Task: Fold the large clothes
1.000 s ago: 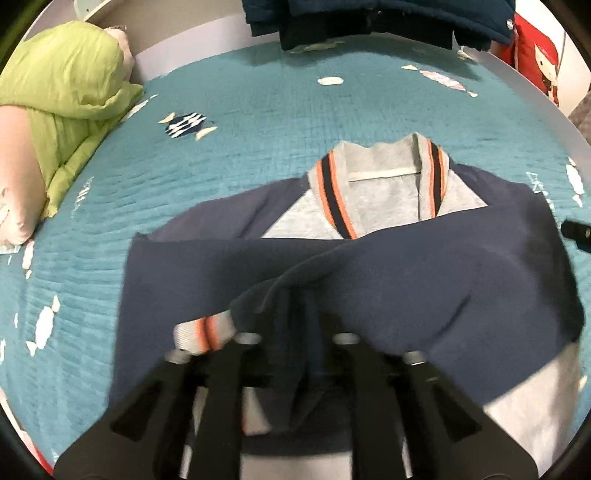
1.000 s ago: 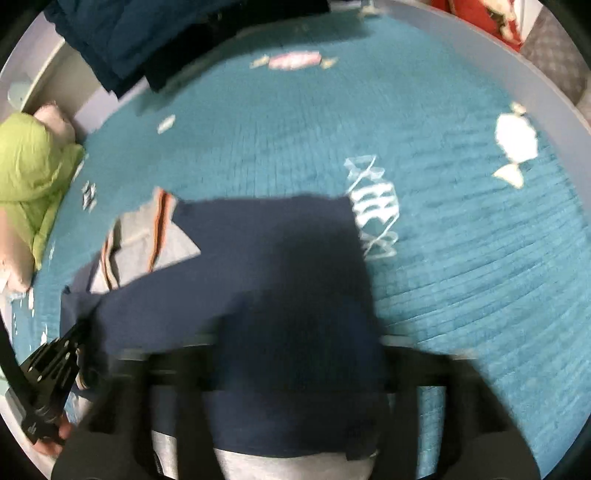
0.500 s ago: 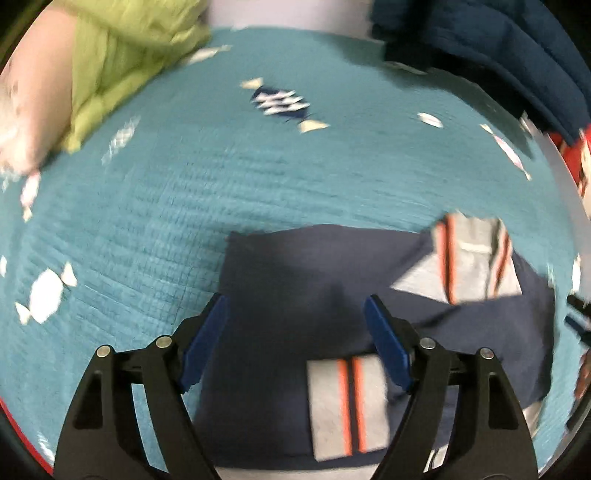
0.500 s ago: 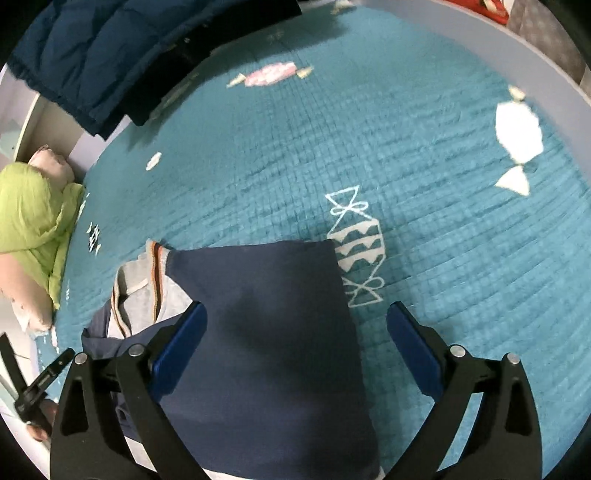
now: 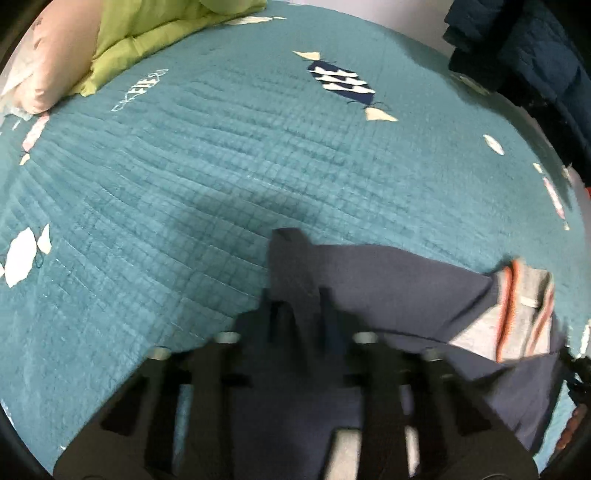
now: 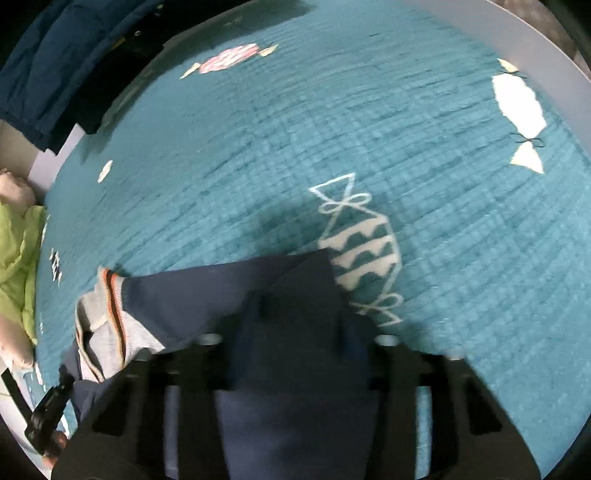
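A navy blue and grey knit sweater with orange-striped collar [image 5: 424,295] lies on a bed under a teal quilted bedspread with fish shapes [image 5: 221,166]. The left gripper [image 5: 299,325] has its jaws closing on a raised navy fold at the sweater's left top corner. The right gripper [image 6: 299,317] has its jaws closing on navy cloth at the right top corner. The garment's long edge runs from one pair of jaws to the other, the collar between them. Ahead of both jaws the bedspread lies open and flat. Far ahead sit a lime green rumpled blanket [image 5: 147,33], a dark blue padded jacket [image 6: 55,66] and the bed's pale edge [image 6: 546,44].
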`<state>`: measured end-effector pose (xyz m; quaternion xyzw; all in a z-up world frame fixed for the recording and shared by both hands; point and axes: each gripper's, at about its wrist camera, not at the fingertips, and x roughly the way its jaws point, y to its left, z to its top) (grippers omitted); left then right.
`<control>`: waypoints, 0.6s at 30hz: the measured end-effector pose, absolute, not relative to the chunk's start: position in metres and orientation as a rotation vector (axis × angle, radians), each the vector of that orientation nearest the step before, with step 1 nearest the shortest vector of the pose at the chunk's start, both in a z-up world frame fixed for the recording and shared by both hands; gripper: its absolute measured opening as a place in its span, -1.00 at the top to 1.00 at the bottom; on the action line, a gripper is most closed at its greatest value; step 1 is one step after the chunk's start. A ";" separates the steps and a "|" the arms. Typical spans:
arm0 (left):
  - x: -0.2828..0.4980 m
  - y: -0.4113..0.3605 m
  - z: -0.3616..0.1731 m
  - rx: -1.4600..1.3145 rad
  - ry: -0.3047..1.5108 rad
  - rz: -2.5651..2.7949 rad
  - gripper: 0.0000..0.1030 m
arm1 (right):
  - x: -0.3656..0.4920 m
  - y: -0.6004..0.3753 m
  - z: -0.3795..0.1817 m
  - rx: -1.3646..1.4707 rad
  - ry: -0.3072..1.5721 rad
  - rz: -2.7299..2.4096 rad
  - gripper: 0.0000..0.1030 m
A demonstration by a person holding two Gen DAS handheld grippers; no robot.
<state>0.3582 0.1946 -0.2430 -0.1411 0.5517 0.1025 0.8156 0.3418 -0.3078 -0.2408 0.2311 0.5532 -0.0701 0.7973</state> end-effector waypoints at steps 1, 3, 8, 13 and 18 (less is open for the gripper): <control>0.357 0.193 -0.239 -0.300 1.174 0.217 0.68 | 0.340 -0.310 -0.240 0.507 1.185 -0.141 0.72; 0.353 0.190 -0.231 -0.282 1.160 0.216 0.69 | 0.335 -0.315 -0.234 0.525 1.170 -0.120 0.90; 0.341 0.190 -0.202 -0.289 1.117 0.173 0.69 | 0.320 -0.315 -0.207 0.510 1.109 -0.077 0.91; 0.334 0.187 -0.179 -0.306 1.082 0.134 0.69 | 0.305 -0.314 -0.186 0.510 1.072 -0.055 0.91; 0.315 0.180 -0.151 -0.266 1.040 0.115 0.69 | 0.281 -0.307 -0.157 0.495 1.017 -0.030 0.91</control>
